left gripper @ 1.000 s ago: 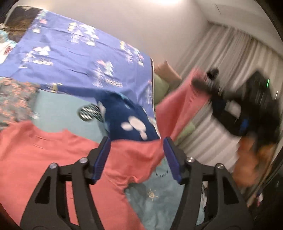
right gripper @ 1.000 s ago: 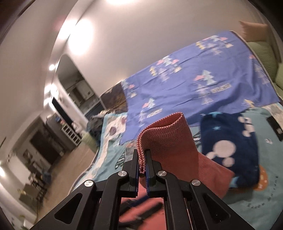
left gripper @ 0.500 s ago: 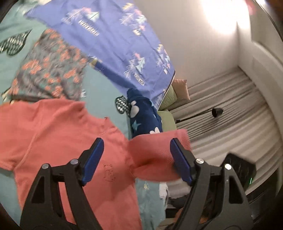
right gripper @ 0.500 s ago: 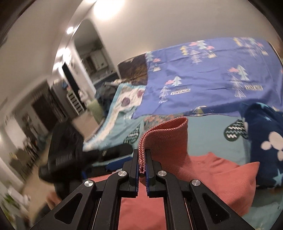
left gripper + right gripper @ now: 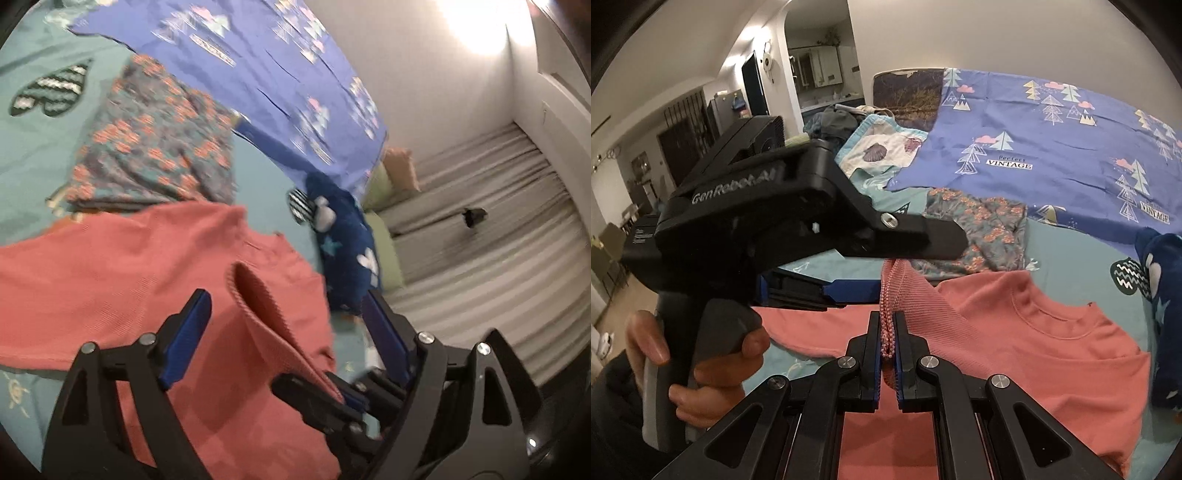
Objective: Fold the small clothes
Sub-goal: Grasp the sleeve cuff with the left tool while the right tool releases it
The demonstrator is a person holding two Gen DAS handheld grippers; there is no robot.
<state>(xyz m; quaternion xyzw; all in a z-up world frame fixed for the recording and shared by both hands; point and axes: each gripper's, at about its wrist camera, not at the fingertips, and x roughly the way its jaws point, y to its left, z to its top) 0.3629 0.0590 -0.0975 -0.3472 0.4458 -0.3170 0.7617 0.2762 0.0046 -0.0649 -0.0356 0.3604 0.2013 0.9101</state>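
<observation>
I'm in a home, working at a bed (image 5: pixel 1071 236) spread with a teal sheet and a blue tree-print cover (image 5: pixel 1052 136). Beyond the bed's far end an arched doorway (image 5: pixel 816 55) opens onto kitchen cabinets; grey curtains (image 5: pixel 480 236) hang beside the bed.

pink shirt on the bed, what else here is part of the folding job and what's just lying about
In the job:
pink shirt
right gripper, shut on its hem
left gripper, open

Lying about:
floral garment
navy fleece
blue sheet
</observation>
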